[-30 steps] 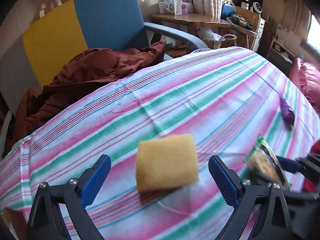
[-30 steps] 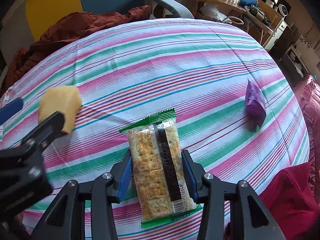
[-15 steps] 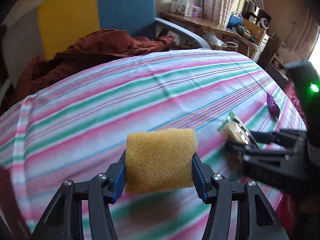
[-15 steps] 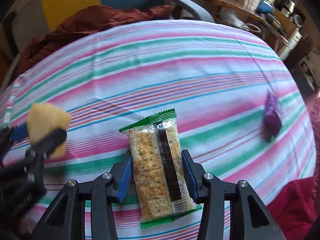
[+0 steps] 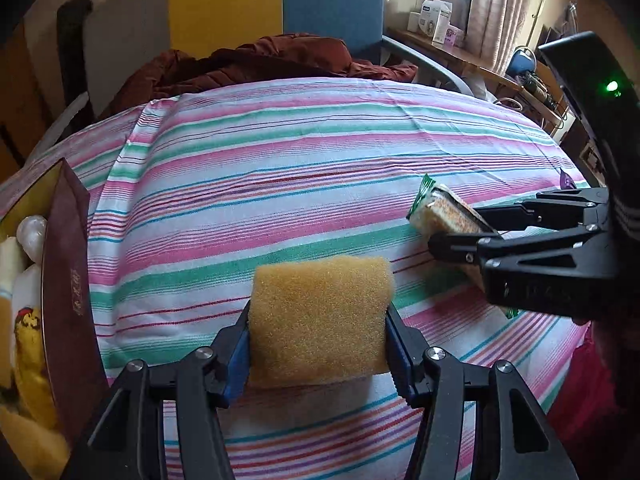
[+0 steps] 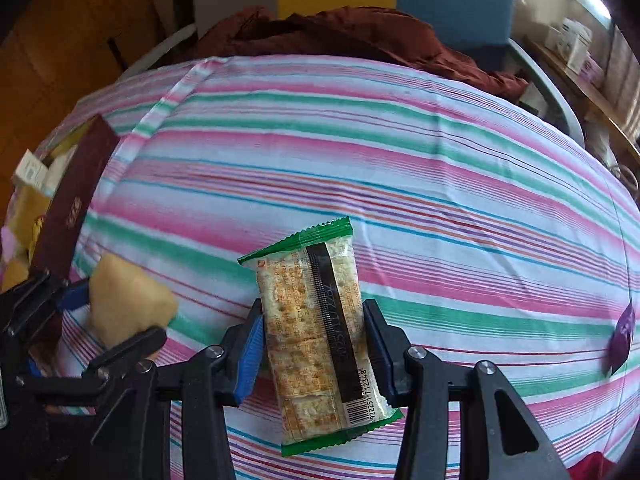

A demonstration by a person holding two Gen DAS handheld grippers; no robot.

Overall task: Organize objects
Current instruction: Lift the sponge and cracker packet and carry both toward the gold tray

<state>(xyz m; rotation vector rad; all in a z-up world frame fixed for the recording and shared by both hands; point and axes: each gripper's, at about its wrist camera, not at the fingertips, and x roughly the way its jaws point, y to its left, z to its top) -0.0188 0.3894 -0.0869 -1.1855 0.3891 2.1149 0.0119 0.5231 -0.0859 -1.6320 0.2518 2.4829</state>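
My left gripper [image 5: 318, 344] is shut on a yellow sponge [image 5: 320, 320] and holds it above the striped cloth. The sponge also shows in the right wrist view [image 6: 128, 304]. My right gripper [image 6: 314, 344] is shut on a green-edged cracker packet [image 6: 316, 328], also held above the cloth. In the left wrist view the packet [image 5: 440, 210] and the right gripper [image 5: 460, 236] are at the right. A dark red box [image 5: 68, 280] with several items inside stands at the left edge; it also shows in the right wrist view [image 6: 72, 204].
A striped cloth [image 5: 300, 168] covers the table. A small purple packet [image 6: 622, 332] lies at the right. A brown-red jacket [image 5: 256, 60] lies on a blue and yellow chair [image 5: 332, 0] behind the table. A red cloth [image 5: 584, 376] is at the near right.
My left gripper shut on the sponge and lifted it. Both grippers have swung left, bringing the dark red box into view. The right gripper kept its hold on the cracker packet.
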